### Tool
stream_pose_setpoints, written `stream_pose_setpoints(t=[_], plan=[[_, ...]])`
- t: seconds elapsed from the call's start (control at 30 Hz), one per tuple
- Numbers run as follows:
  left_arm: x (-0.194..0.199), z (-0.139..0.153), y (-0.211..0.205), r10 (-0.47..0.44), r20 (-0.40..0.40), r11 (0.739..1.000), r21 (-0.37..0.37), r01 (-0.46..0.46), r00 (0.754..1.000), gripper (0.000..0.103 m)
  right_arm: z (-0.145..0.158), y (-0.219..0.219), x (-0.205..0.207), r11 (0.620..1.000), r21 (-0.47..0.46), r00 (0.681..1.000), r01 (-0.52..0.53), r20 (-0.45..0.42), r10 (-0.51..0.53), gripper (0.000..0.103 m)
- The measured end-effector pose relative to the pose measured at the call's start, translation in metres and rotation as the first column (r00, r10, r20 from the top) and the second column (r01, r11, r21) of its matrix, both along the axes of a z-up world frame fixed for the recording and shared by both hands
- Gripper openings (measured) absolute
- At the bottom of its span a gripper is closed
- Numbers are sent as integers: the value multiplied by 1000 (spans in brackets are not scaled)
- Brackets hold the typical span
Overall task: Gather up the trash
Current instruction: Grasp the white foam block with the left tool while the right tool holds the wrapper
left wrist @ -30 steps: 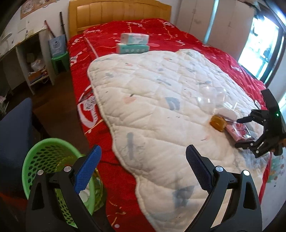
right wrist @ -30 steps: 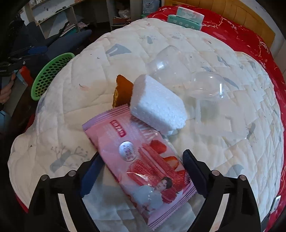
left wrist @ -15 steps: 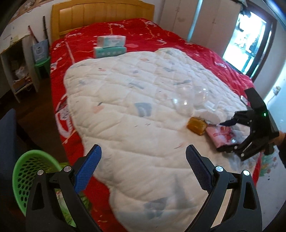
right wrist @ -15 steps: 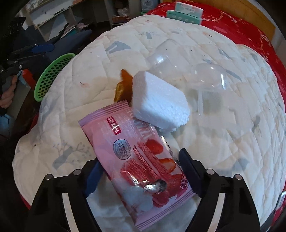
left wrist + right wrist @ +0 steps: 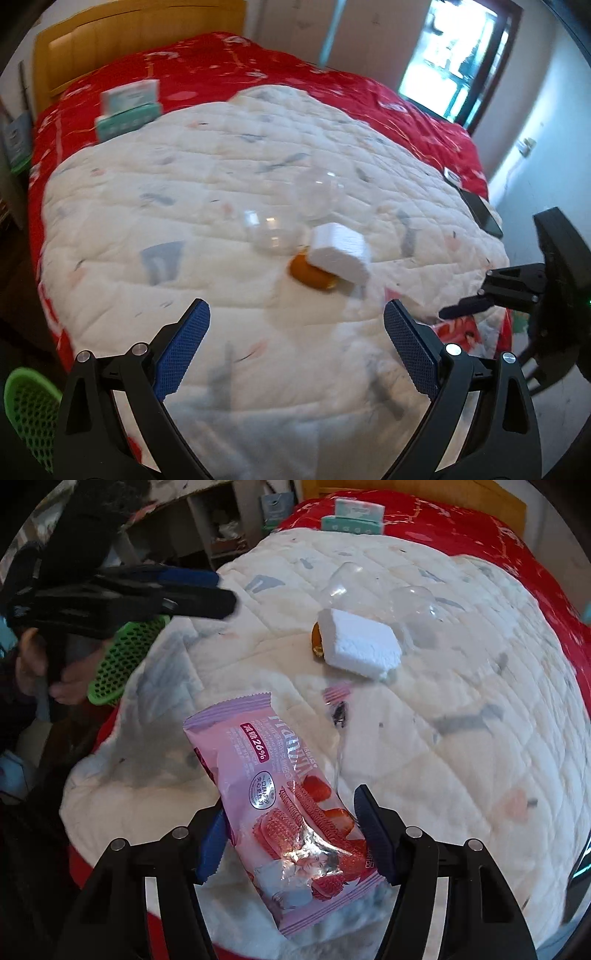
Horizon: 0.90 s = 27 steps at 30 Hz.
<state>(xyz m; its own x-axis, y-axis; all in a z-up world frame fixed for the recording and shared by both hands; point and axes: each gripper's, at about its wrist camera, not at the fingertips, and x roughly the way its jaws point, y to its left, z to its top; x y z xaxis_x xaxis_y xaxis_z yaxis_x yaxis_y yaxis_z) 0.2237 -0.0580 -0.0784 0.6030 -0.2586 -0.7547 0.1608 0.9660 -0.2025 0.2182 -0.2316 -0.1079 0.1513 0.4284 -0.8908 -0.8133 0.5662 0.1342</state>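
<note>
A pink foil snack wrapper printed with strawberries and wafer rolls (image 5: 291, 812) lies lengthwise between the blue-padded fingers of the right gripper (image 5: 291, 834), its long axis running away from the gripper and angled to the left, one crimped end far ahead of the fingertips, the other back toward the gripper's body. The jaws are closing about it, both pads at the wrapper's sides and its foil creased between them; it appears raised off the white quilted bedspread (image 5: 461, 709).

Farther ahead and to the right of that gripper sit one white block of foam (image 5: 360, 646), one small amber-orange packet (image 5: 317, 640) tucked against the block's left side, and two clear plastic cups (image 5: 373, 587) lying beyond them. One green perforated plastic basket (image 5: 123, 657) stands off the bed's edge to the left.

The left gripper (image 5: 295, 343) hovers over the bedspread with its jaws wide apart and nothing between them; the foam block and orange packet lie just ahead of it, slightly right. Two stacked teal-and-white tissue packs (image 5: 127, 109) rest far ahead on the red bedsheet (image 5: 332, 85).
</note>
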Motion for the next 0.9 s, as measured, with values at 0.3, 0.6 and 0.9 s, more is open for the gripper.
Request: stream_pose_setpoints(t=[0.3, 0.6, 0.9], plan=[[37, -16, -45, -109, 2, 991, 81, 108, 994, 94, -5, -28, -13, 992, 17, 993, 122, 8, -122, 63], [55, -35, -58, -134, -21, 981, 142, 135, 991, 79, -7, -30, -15, 989, 54, 991, 137, -6, -137, 76], [52, -33, -54, -137, 9, 982, 135, 135, 990, 59, -13, -17, -8, 988, 67, 990, 139, 13, -140, 87]])
